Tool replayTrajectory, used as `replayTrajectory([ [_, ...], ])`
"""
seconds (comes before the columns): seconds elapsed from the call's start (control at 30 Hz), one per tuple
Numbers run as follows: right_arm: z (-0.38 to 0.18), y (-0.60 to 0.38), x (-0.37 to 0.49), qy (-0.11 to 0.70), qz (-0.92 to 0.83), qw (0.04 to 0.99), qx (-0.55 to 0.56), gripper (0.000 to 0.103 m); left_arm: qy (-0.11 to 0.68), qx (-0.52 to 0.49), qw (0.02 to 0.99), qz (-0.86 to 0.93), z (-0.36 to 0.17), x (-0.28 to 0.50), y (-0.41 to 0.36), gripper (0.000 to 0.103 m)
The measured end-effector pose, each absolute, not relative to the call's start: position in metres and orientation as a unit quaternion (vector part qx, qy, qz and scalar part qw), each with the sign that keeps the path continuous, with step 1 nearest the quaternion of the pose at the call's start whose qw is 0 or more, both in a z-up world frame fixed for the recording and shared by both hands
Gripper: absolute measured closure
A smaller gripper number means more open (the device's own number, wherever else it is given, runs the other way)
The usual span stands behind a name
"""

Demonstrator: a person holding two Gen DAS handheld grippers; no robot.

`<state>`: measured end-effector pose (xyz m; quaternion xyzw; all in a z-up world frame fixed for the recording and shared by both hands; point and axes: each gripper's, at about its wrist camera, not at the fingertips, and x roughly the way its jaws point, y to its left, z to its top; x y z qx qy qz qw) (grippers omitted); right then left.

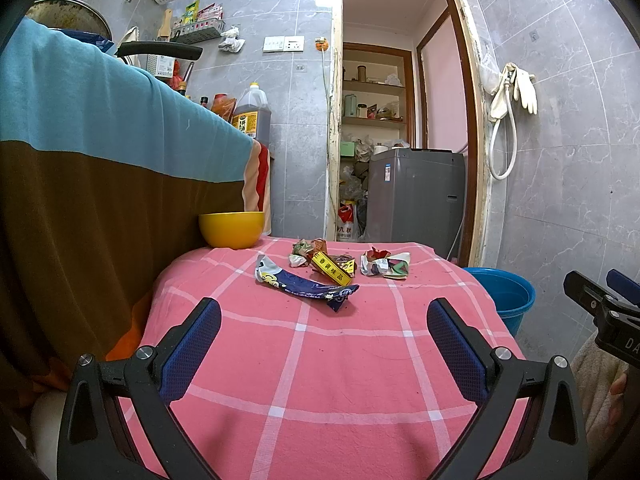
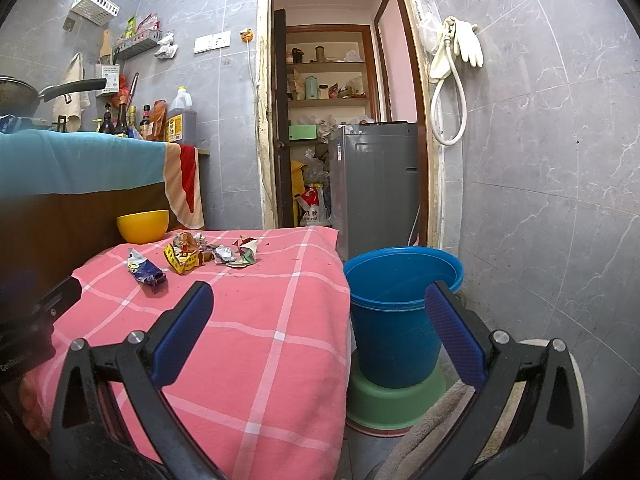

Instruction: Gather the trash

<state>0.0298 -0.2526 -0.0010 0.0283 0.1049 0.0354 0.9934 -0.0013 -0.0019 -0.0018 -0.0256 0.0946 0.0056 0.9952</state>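
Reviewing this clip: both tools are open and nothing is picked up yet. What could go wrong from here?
1. The yellow packet lies against crumpled wrappers, so a tool may grab several or scatter them.
2. The flat blue wrapper lies on the loose pink cloth; fingers could pinch cloth too.
3. The blue bucket stands beside the table, perched on a green basin; drops may miss it.

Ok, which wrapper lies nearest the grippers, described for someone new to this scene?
On the pink checked cloth, litter sits near the far edge beside a yellow bowl. The nearest piece is the long dark blue wrapper; the others are crumpled, and one is yellow.
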Motion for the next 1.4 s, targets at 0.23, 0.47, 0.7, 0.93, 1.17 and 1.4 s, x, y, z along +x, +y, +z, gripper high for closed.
replayTrajectory([
  [0.23,-0.001,-0.253,0.030,0.105,0.035,0.994,0.028,0.000,0.096,-0.025,0.995,0.005,0.001,0.000,-0.002,0.002],
  [0.47,0.006,-0.248,0.034,0.107,0.040,0.993,0.035,0.000,0.111,-0.032,0.993,0.009,0.010,0.012,0.003,0.002],
  [0.7,0.021,-0.237,0.058,0.109,0.060,0.992,0.031,0.000,0.115,-0.024,0.993,0.025,0.030,0.039,0.012,0.002],
  [0.93,0.038,-0.233,0.107,0.113,0.092,0.989,0.031,0.000,0.148,-0.035,0.988,0.040,0.040,0.085,0.029,0.002],
  [1.17,0.044,-0.221,0.163,0.131,0.125,0.983,0.022,0.000,0.230,-0.056,0.970,0.059,0.027,0.125,0.040,0.002],
  [1.4,0.028,-0.207,0.211,0.190,0.157,0.969,-0.006,0.000,0.310,-0.089,0.946,0.037,0.009,0.154,0.043,0.021],
])
